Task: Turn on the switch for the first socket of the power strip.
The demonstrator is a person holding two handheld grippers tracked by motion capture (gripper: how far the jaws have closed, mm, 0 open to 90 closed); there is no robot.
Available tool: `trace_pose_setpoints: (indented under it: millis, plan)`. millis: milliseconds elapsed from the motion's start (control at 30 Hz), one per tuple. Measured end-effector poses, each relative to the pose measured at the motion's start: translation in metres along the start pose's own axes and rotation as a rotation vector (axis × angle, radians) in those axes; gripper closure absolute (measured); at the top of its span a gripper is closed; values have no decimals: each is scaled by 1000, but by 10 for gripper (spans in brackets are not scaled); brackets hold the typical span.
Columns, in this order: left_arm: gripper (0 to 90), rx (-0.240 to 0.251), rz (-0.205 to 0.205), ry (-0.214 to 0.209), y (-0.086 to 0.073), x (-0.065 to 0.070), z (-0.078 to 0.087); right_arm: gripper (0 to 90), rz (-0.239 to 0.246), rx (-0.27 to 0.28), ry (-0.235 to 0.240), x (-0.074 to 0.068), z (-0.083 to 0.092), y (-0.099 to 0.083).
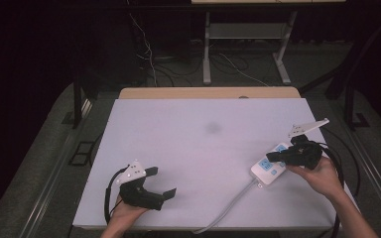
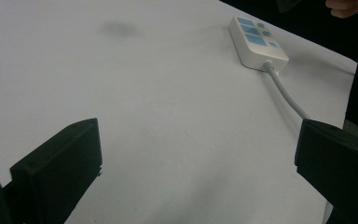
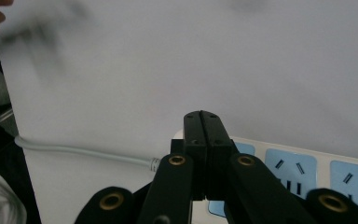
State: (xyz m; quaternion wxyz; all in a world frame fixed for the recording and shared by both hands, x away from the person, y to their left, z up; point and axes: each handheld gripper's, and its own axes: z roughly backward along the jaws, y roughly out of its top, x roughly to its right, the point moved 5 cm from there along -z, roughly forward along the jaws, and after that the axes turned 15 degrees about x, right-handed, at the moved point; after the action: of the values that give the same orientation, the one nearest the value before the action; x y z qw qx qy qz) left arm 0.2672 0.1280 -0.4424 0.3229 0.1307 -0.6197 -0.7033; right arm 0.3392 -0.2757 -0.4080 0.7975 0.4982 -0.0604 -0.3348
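Though overhead obscured, closed jaws above power strip (image 3: 279, 172).

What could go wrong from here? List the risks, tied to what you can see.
1. The right claw is shut, its tips over the power strip; pressing down could hit a switch or slide the strip.
2. The strip lies near the table's right edge, so a nudge might push it off.
3. Its grey cable runs over the near edge; a forearm could snag it. The left claw is open, well away from it.
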Motion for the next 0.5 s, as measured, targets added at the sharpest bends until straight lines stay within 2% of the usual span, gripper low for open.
trace_pose_setpoints:
  millis: [67, 200, 267, 300, 333, 500]
  plan:
    - [0, 2, 0, -1, 0, 0, 0, 884, -12, 19, -11, -2, 2, 1]
    - [0, 7, 2, 1, 1, 0, 1, 768, -36, 59, -50, -4, 7, 3]
    - [0, 9, 4, 0, 1, 0, 1, 676, -51, 89, -70, -6, 10, 4]
    - [0, 12, 5, 0, 1, 0, 1, 561, -68, 116, -97, -7, 13, 4]
    - [0, 12, 5, 0, 1, 0, 1, 561, -68, 116, -97, -7, 13, 4]
    - [0, 16, 9, 2, 1, 0, 1, 256, -121, 185, -122, -8, 20, 2]
